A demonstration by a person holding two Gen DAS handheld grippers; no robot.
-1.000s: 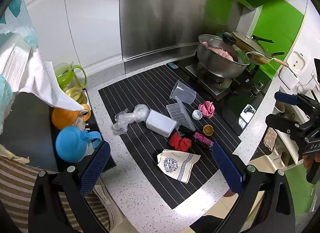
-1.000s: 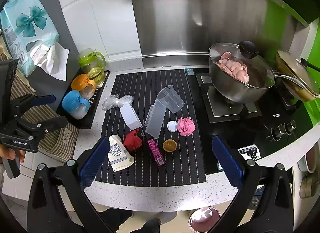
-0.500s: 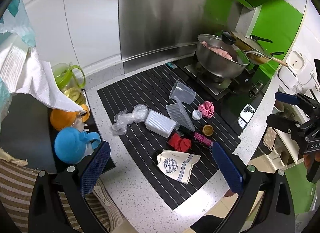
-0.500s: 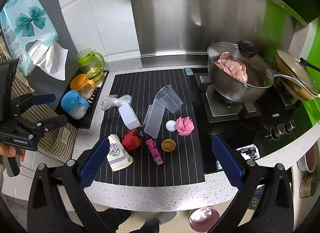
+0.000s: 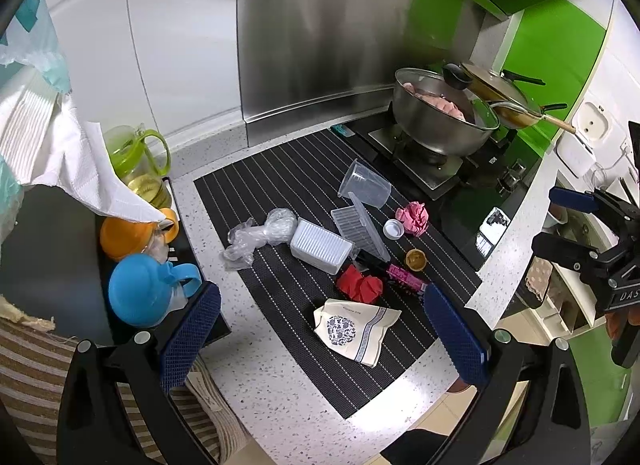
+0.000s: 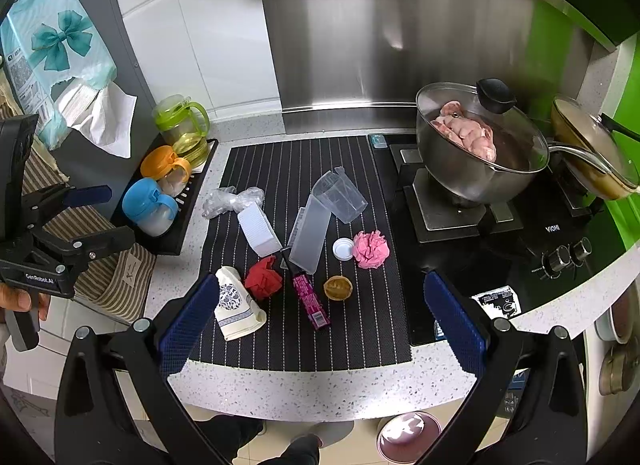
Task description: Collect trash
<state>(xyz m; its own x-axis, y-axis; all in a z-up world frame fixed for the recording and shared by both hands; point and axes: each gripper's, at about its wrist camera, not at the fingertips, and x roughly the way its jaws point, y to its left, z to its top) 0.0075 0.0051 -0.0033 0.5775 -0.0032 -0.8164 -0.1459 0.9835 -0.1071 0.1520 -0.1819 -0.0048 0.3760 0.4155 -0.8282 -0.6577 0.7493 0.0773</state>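
Trash lies on a black striped mat (image 6: 352, 341): a white patterned pouch (image 6: 236, 305), red crumpled paper (image 6: 263, 277), a magenta wrapper (image 6: 310, 301), a brown cap (image 6: 338, 288), pink crumpled paper (image 6: 371, 248), a white cap (image 6: 343, 248), a clear cup (image 6: 340, 195), a clear tray (image 6: 310, 233), a white box (image 6: 259, 229) and crumpled plastic (image 6: 232, 201). The same litter shows in the left wrist view, with the pouch (image 5: 354, 329) nearest. My left gripper (image 5: 320, 329) is open and empty above the counter's front left. My right gripper (image 6: 320, 325) is open and empty above the front edge.
A lidded pot (image 6: 476, 145) and a pan (image 6: 592, 153) stand on the stove at right. Green, orange and blue cups (image 6: 148, 201) sit in a black tray at left. A tissue pack (image 6: 52, 49) hangs at far left. A bin (image 6: 408, 437) stands on the floor below.
Both grippers have drifted slightly; the scene shifts a little in each view. Nothing on the mat has moved.
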